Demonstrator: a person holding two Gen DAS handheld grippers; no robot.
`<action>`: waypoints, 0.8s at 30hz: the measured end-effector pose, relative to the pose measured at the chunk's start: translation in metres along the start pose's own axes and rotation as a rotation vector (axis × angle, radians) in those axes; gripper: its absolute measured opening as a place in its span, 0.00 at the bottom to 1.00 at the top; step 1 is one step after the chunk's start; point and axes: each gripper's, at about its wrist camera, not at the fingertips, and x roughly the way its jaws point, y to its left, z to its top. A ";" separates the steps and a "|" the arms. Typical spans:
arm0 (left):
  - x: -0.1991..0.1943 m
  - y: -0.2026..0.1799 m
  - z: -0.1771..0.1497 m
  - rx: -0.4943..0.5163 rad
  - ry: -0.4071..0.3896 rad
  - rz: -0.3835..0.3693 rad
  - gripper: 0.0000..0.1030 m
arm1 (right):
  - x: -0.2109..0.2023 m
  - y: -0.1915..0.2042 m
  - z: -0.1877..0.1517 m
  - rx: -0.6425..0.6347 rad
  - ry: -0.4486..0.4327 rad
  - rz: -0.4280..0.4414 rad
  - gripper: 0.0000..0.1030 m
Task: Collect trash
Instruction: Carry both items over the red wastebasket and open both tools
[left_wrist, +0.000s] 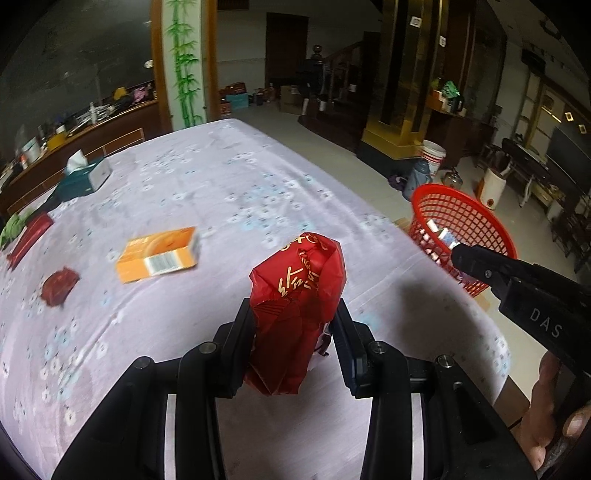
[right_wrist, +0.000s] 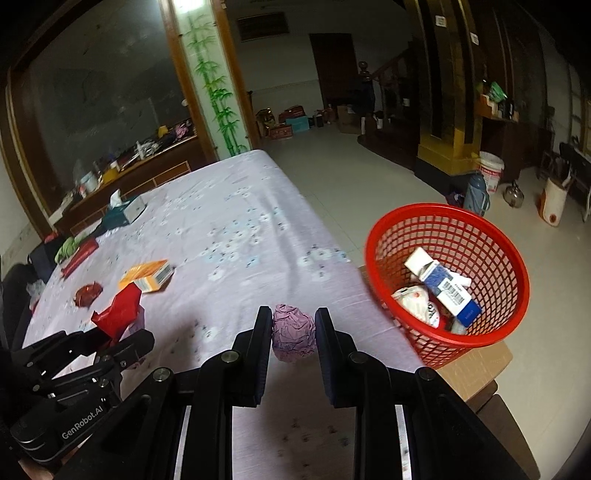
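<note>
Showing basket (right_wrist: 448, 225) contents, right view only

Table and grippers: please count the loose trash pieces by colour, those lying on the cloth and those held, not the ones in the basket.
Red: 2, the red wrapper in the left gripper and a small crumpled one on the cloth.
Orange: 1, the orange box.
Purple: 1, the paper ball in the right gripper.
Total: 4
</note>
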 end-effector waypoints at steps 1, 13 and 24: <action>0.002 -0.004 0.004 0.003 0.000 -0.008 0.38 | 0.000 -0.006 0.002 0.009 0.000 0.001 0.25; 0.024 -0.063 0.049 0.051 0.015 -0.153 0.38 | -0.015 -0.092 0.033 0.154 -0.029 0.016 0.25; 0.067 -0.133 0.081 0.108 0.058 -0.281 0.38 | -0.017 -0.160 0.058 0.262 -0.042 -0.010 0.26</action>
